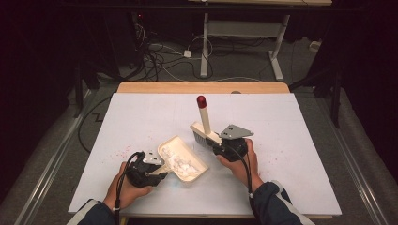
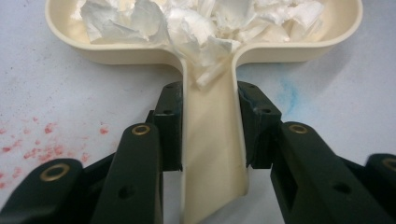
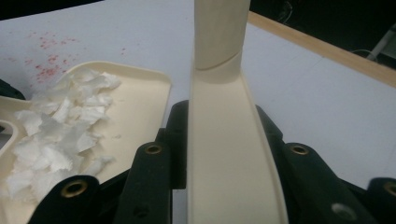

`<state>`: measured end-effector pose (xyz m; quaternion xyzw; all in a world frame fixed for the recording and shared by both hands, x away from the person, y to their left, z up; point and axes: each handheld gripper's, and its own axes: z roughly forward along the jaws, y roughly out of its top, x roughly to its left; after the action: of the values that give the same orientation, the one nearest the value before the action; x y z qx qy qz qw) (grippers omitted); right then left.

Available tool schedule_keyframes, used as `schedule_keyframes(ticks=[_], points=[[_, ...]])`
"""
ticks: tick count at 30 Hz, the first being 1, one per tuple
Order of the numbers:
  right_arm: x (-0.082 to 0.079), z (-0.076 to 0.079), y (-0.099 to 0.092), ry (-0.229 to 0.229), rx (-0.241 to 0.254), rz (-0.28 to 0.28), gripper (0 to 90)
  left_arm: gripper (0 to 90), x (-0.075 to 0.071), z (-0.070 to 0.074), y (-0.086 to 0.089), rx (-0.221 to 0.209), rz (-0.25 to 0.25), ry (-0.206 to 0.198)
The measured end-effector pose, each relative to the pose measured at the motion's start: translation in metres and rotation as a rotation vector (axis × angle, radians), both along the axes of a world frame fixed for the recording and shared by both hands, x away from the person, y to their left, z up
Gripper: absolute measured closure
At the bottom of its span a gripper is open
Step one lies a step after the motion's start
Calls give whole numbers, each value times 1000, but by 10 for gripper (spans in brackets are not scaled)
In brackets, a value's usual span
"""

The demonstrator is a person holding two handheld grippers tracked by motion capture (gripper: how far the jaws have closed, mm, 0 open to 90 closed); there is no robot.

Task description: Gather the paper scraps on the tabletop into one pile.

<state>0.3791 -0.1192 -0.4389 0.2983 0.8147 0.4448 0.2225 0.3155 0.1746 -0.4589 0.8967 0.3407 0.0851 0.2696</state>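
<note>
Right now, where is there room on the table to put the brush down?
Bare room lies right of the right gripper and behind the brush toward the wooden edge. It is crowded mid-front: dustpan with paper scraps, left gripper. Red specks dot the left.

Black claw (image 2: 212,135) with brass-ringed screw holes; dark sleeves (image 1: 277,204).

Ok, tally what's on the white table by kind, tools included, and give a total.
Dustpan: 1
Brush: 1
Heap of white paper scraps in the dustpan: 1
Tools: 2, left tool and right tool
Total: 5
</note>
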Motion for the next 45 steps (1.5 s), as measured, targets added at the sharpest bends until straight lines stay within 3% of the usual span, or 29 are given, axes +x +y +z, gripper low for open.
schedule_keyframes(ticks=[4, 6, 14, 18, 23, 27, 32, 36, 39, 43, 45], points=[[-6, -7, 10, 35, 23, 61, 677, 631, 0, 0, 0, 1, 0, -1], [-11, -6, 17, 35, 12, 93, 677, 631, 0, 1, 1, 0, 0, 0], [-26, 9, 21, 29, 69, 188, 677, 631, -2, 1, 3, 4, -3, 0], [-30, 19, 15, 10, 83, 194, 677, 631, -2, 1, 3, 8, -4, 0], [-29, 26, 0, -11, 83, 149, 677, 631, -2, 1, 3, 11, -9, 5], [-28, 25, -12, -3, 61, 112, 677, 631, -3, 2, 4, 15, -14, 7], [-33, 17, -22, 46, 22, 101, 677, 631, -4, 1, 4, 20, -10, 6], [-43, 10, -22, 77, -6, 133, 677, 631, -4, 1, 3, 24, -8, 5], [-51, 11, -16, 91, 5, 168, 677, 631, -4, 1, 2, 27, -5, 6], [-61, 13, -5, 81, -4, 224, 677, 631, -4, 1, 2, 29, -2, 4], [-63, 14, -2, 64, -21, 226, 677, 631, -4, 1, 2, 27, -2, 2]])
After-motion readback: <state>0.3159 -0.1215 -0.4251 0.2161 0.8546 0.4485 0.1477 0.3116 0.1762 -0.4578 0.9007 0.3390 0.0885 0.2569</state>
